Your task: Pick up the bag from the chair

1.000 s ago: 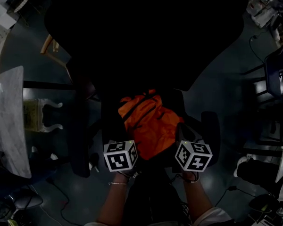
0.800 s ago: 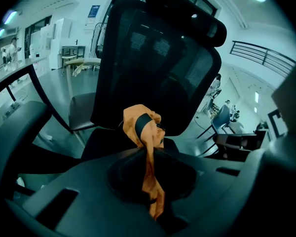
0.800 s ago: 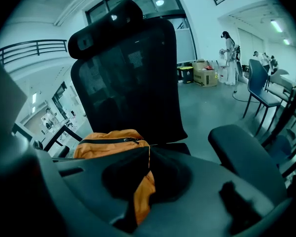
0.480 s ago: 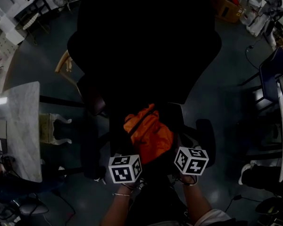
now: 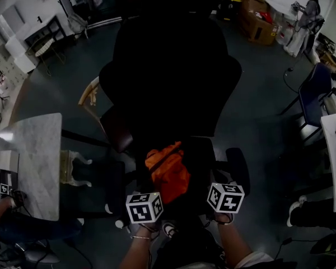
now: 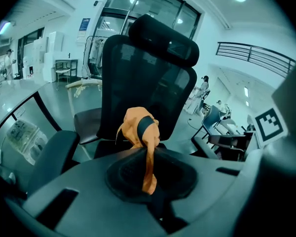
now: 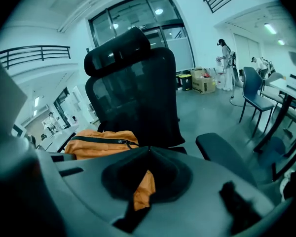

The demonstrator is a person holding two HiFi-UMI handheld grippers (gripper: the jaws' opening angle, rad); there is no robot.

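- Orange fabric bag with a black zip [image 5: 168, 172] is sitting over the seat of the black mesh-backed office chair [image 5: 173, 83], low in front of its backrest; whether it is resting on the seat or hanging clear cannot be told
- Left gripper [image 6: 149, 179] is clamping its jaws together on an orange strap of the bag, and the strap is running up from the jaws to the bunched bag ahead
- Right gripper [image 7: 142, 191] is pinching a fold of the bag's orange cloth, jaws closed on it, with the bag's body lying just to its left
- In the head view the two grippers are flanking the near end of the bag, one at each side
- Black padded armrest [image 7: 227, 154] is sticking out to the right of the right gripper
- Pale stone-patterned worktop [image 5: 36, 161] is standing well to the left of the office chair, and a blue chair [image 5: 312, 94] is standing well to the right
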